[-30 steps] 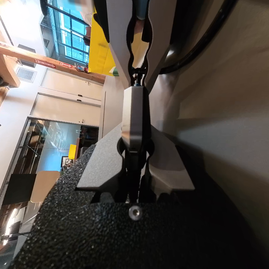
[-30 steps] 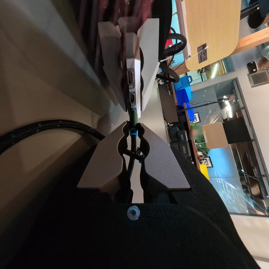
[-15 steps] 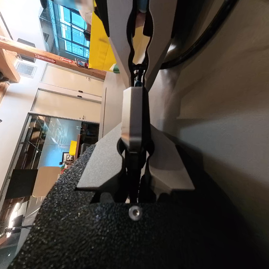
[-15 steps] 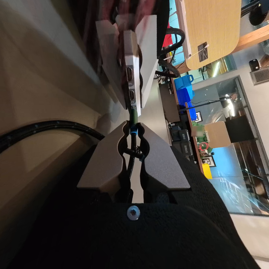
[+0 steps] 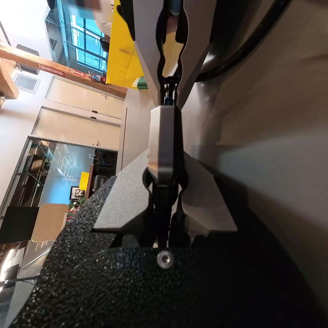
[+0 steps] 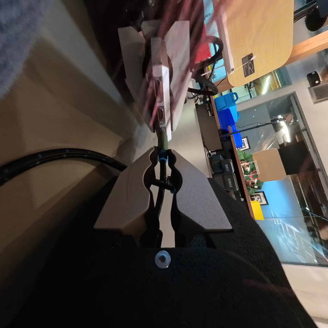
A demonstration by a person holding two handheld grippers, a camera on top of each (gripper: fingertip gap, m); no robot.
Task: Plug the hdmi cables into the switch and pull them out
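Observation:
In the left wrist view my left gripper [image 5: 166,159] is shut on the silver hdmi switch [image 5: 164,138] and holds it edge-on. My right gripper [image 5: 168,102] meets the switch's far end. In the right wrist view my right gripper [image 6: 162,150] is shut on the blue-banded neck of an hdmi cable [image 6: 160,177]. Its green plug [image 6: 163,140] sits at the nearest end port of the switch [image 6: 162,79]; how deep it sits is hidden. Two free ports [image 6: 160,113] show on the switch's edge. The left gripper's fingers [image 6: 179,71] clamp the switch from both sides.
A thick black cable [image 6: 62,156] loops over the beige table [image 6: 53,106]; it also shows in the left wrist view [image 5: 248,53]. A yellow object [image 5: 122,53] stands behind. A wooden board [image 6: 257,35], blue bins [image 6: 227,110] and black cases [image 6: 227,170] lie beyond.
Both grippers keep their hold. The switch has tilted a little and looks blurred in the right wrist view. The plug stays at the switch's end port.

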